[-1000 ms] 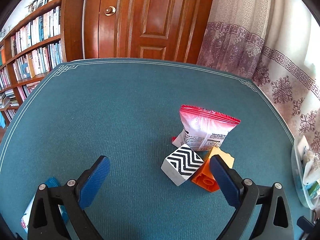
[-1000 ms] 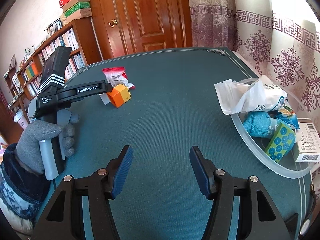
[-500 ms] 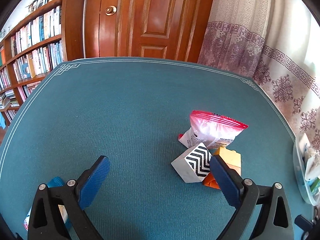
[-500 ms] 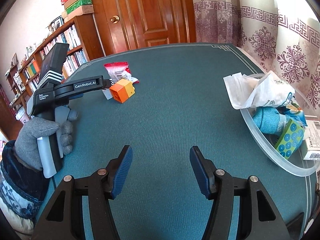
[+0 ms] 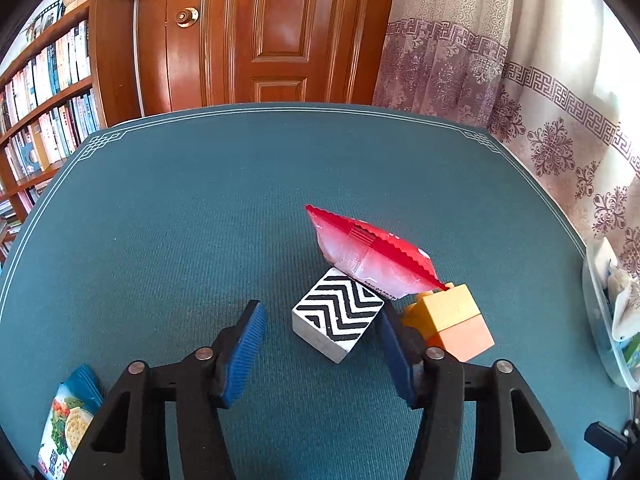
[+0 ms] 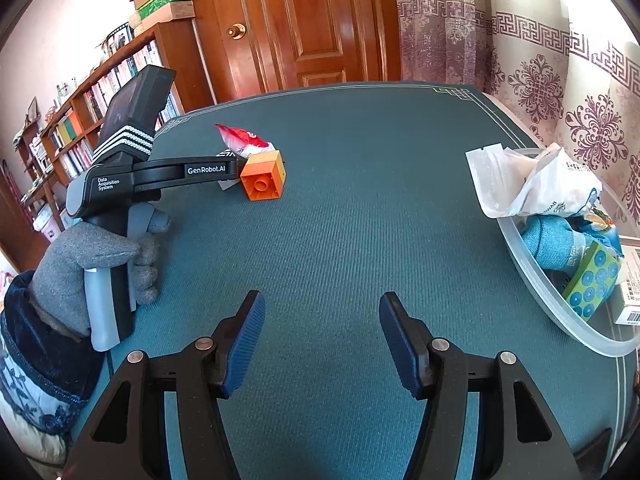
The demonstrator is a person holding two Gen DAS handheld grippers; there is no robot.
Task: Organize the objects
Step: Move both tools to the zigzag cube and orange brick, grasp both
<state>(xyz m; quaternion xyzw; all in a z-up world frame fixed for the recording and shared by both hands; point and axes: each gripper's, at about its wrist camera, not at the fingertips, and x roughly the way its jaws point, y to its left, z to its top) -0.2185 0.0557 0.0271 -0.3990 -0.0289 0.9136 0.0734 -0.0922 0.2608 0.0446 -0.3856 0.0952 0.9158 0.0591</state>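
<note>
A white block with a black zigzag top [image 5: 338, 316] lies on the teal table, between the tips of my open left gripper [image 5: 322, 330]. A red and white snack bag [image 5: 370, 254] leans over its far corner. An orange and yellow toy brick [image 5: 454, 320] sits just right of the right finger; it also shows in the right wrist view [image 6: 264, 180]. My right gripper [image 6: 322, 326] is open and empty over bare table, with the left gripper body [image 6: 120, 168] to its far left.
A clear plastic bin [image 6: 560, 280] holding bags, a teal cloth and boxes stands at the table's right edge. A blue cracker packet [image 5: 68, 420] lies at the near left. Bookshelves, a wooden door and curtains lie beyond the table.
My left gripper has moved forward and right, so its fingers now straddle the zigzag block, and its jaws have narrowed. The right gripper has barely moved.
</note>
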